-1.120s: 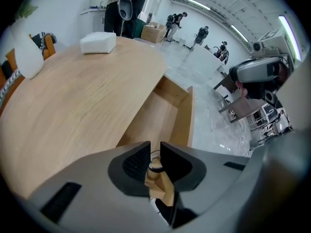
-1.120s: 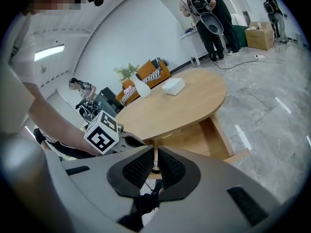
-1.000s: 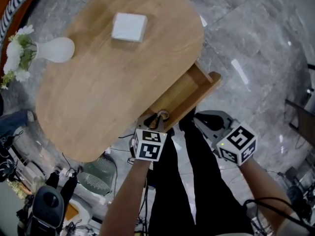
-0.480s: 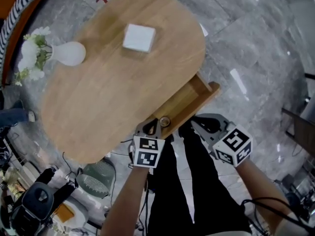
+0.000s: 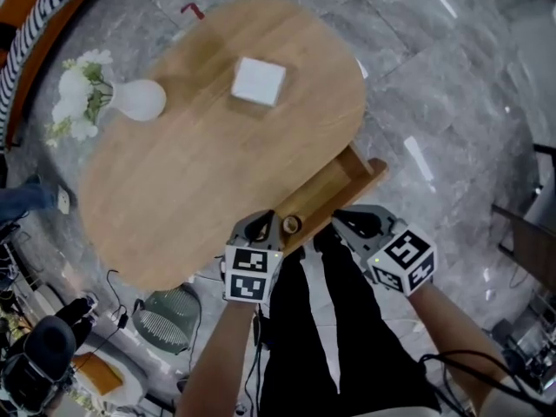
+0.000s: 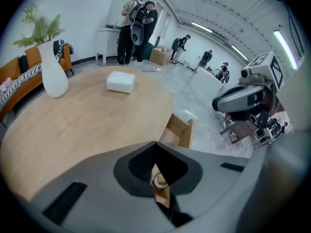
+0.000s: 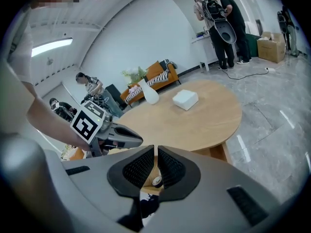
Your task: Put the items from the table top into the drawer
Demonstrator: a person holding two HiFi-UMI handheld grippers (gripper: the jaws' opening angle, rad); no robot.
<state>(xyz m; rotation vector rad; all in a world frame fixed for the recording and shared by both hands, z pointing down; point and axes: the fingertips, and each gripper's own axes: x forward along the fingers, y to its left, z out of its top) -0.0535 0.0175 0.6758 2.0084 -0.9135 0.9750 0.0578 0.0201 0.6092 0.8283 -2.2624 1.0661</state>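
An oval wooden table (image 5: 200,172) bears a white box (image 5: 258,82), also seen in the left gripper view (image 6: 120,81) and the right gripper view (image 7: 185,100). Its drawer (image 5: 334,189) stands pulled out on the near side. A small round tan item (image 5: 291,225) lies in the drawer's near end. My left gripper (image 5: 263,224) hovers just left of that item, jaws a little open and empty (image 6: 154,159). My right gripper (image 5: 343,220) hangs at the drawer's front, shut on nothing (image 7: 156,152). The round item shows below both gaps (image 6: 159,181) (image 7: 156,181).
A white vase with flowers (image 5: 139,100) stands at the table's left end. Dark trousered legs (image 5: 330,320) are below the drawer. A green fan-like object (image 5: 165,320) and cables lie on the marble floor. People (image 6: 138,28) stand far behind the table, near an orange sofa (image 7: 158,79).
The round item, at the left gripper's tips a second ago, now lies apart from them in the drawer. Both grippers have lifted and drawn back slightly.
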